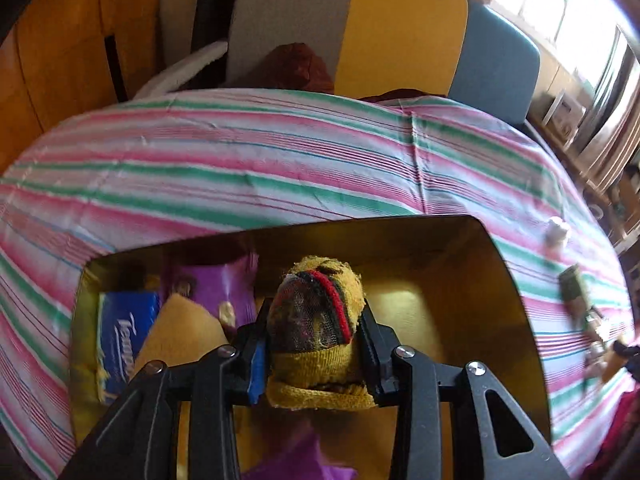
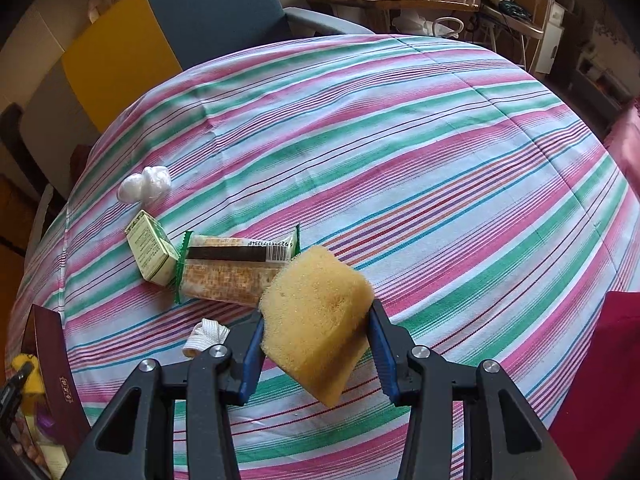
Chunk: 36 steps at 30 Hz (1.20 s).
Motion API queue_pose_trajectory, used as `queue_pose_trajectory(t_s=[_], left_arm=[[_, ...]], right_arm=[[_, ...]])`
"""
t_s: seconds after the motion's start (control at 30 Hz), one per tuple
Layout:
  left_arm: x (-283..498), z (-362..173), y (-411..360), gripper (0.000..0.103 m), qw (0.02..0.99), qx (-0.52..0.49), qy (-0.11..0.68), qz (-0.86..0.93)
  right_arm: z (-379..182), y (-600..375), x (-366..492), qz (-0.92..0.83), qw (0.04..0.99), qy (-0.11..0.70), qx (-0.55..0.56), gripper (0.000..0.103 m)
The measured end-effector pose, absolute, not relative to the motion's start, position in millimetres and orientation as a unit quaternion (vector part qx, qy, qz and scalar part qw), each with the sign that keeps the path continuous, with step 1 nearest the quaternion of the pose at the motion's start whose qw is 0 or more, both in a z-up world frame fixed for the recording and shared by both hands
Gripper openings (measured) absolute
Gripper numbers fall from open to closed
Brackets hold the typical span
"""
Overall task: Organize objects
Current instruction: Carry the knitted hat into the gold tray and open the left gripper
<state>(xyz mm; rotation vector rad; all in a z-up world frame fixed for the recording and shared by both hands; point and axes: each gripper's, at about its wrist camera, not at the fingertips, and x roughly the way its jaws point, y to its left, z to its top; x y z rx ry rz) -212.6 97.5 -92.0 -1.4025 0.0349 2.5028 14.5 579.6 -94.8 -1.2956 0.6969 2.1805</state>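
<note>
Two grippers are loaded at once. The left gripper is clamped on a balled-up yellow cloth with a red stripe and dark mesh, held over the open gold-lined box on the striped tablecloth. Inside the box, toward its left side, lie a blue tissue pack, a purple wrapper and a yellow sponge-like piece. The right gripper is closed on a yellow sponge, held tilted above the cloth.

Left on the table are a green-edged snack packet, a small green-and-cream carton touching it, a crumpled white bag beyond, and a small white ribbed piece near the right jaws.

The step in hand looks like dropping the cloth into the box. That calls for lowering over the bare right half and then parting the jaws; the sponge would likely follow.
</note>
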Motion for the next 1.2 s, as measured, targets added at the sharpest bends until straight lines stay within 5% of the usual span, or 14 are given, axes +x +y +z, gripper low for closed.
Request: queue_pose_trajectory(t_s=[0.33, 0.87, 1.2], left_arm=[[-204, -84, 92, 0.055, 0.150, -0.478, 0.003, 0.865], [-74, -43, 95, 0.057, 0.145, -0.370, 0.035, 0.917], [-50, -46, 85, 0.060, 0.077, -0.369, 0.028, 0.926]], right_arm=[[-95, 581, 15, 0.801, 0.254, 0.256, -0.478, 0.047], [-99, 579, 12, 0.795, 0.260, 0.247, -0.490, 0.053], [-102, 579, 13, 0.789, 0.268, 0.244, -0.496, 0.049]])
